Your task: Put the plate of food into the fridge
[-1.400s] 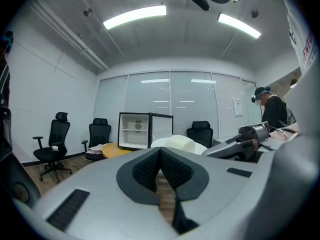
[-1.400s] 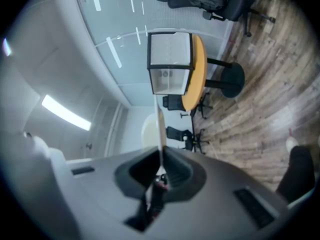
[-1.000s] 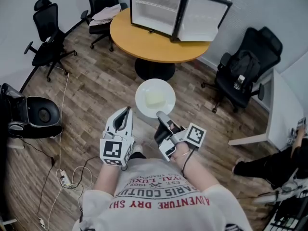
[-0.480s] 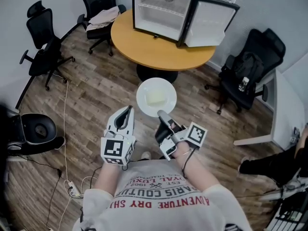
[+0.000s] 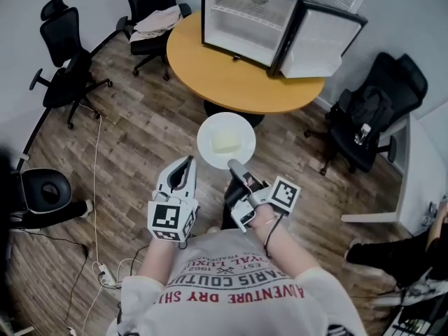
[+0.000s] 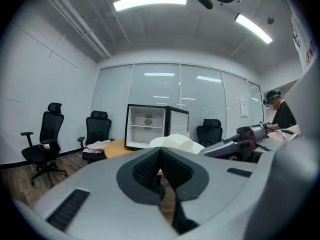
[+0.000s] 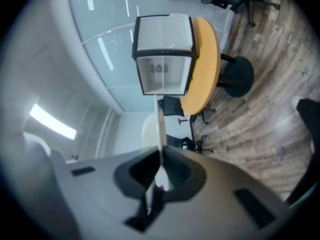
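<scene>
R gripper [image 5: 235, 167] pinches plate [image 5: 208, 147] by its near rim, jaws narrow on the thin edge, so it sits level w/ food [image 5: 225, 143] centred, out front over floor [image 5: 140, 128]. Fridge [image 5: 246, 16] is open on table [image 5: 210, 65] ahead: way in looks clear. L gripper [image 5: 185, 164] is closed on nothing, beside plate, not touching; prob. spare.

White round plate [image 5: 210, 137] sits roughly level, with a pale yellow food block [image 5: 225, 143] at its centre. Near rim is clamped in the right gripper [image 5: 235, 168], above the floor [image 5: 140, 131]. Small fridge [image 5: 245, 23] stands upright on a round table [image 5: 203, 61], white inside, door [image 5: 323, 42] wide open.
</scene>
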A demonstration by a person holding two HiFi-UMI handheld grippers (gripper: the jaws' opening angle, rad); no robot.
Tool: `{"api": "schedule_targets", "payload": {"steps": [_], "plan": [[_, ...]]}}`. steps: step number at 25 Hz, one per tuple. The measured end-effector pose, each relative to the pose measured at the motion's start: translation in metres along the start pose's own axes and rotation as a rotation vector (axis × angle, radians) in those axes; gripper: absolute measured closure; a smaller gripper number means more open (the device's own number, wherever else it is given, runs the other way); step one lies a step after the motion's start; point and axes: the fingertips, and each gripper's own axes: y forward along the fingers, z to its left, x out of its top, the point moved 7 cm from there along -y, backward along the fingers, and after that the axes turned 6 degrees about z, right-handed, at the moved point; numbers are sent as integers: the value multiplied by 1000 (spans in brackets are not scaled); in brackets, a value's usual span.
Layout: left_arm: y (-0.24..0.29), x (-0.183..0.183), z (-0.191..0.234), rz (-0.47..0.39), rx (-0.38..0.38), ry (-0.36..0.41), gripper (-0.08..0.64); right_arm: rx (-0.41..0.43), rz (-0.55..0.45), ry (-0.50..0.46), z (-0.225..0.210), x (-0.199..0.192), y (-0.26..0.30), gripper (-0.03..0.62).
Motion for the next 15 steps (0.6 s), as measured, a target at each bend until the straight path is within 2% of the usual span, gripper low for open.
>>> {"api": "schedule_targets", "payload": {"steps": [6, 15], "plan": [[60, 27, 25, 10, 50, 2, 531, 24, 51, 9, 18, 58, 54, 554], [154, 58, 41, -3, 101, -6, 531, 36, 105, 15, 32, 150, 103, 554]]}}
